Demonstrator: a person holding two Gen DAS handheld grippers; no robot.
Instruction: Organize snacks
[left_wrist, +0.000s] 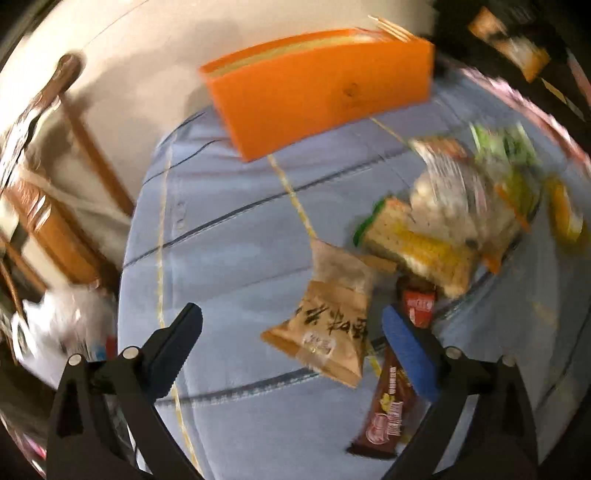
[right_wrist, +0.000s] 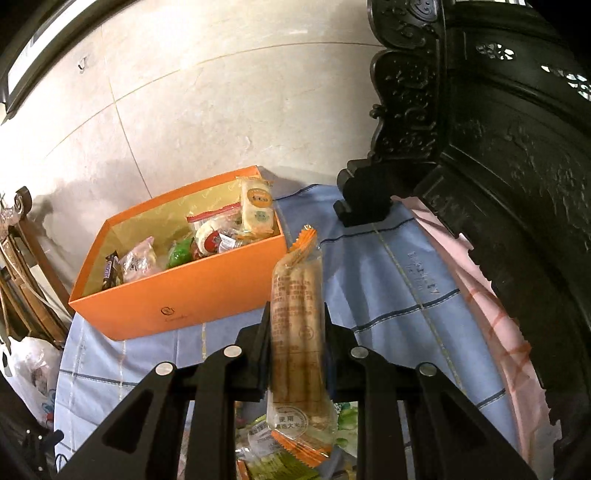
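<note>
Much of the left wrist view is smeared by motion; the pile of snacks (left_wrist: 465, 221) at its right edge melts into streaks of green, yellow and clear wrap, and only a tan packet (left_wrist: 332, 317) with dark lettering and a brown bar (left_wrist: 388, 410) lying on the blue tablecloth (left_wrist: 229, 229) read clearly; a small red wrapper (left_wrist: 419, 306) shows beside the blue-padded finger, what it is I cannot say. The left gripper (left_wrist: 291, 347) stands wide open, nothing between its fingers, the tan packet lying just ahead of them; the orange box (left_wrist: 321, 96) sits farther back, only its outer wall showing here. From the right wrist view the orange box (right_wrist: 184, 295) is open-topped and gold-lined; inside lie a dark bar, several clear-wrapped pieces, something green, a round red-and-white item and a pale yellow packet leaning in the far corner. The right gripper (right_wrist: 297, 332) is clamped on a long clear pack of biscuit sticks (right_wrist: 297, 317), held upright above the cloth, near the box's right corner; its lower end hides part of the snacks beneath. Dark carved furniture (right_wrist: 498, 166) stands to the right, a pink cloth (right_wrist: 491, 317) along its foot.
</note>
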